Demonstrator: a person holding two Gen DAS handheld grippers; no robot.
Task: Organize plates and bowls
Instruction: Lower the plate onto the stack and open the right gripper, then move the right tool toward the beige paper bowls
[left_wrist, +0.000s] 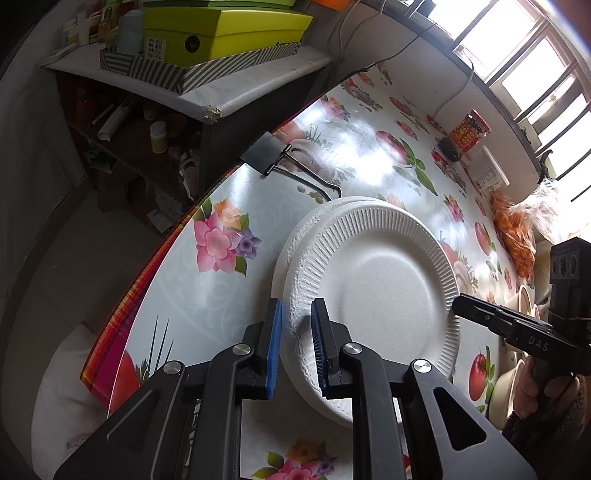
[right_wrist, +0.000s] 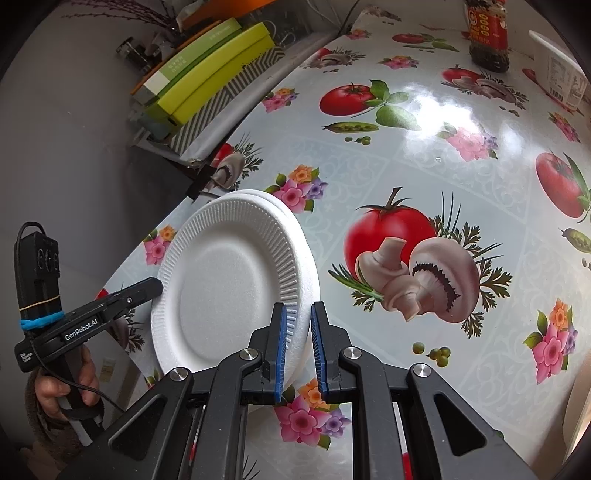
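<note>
Left gripper (left_wrist: 297, 343) straddles plate (left_wrist: 384, 280) rim; bowls (left_wrist: 511, 384) beyond.

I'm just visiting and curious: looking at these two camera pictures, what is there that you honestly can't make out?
- How many foam plates are stacked: both views show only rims under the top one.
- Bowls at the right edge of the left wrist view: cut off by the frame and the right gripper.
- Jar label: too small in both views.
- Table under the plates: hidden.
- Whether each gripper's pads press the rim: unclear.
</note>
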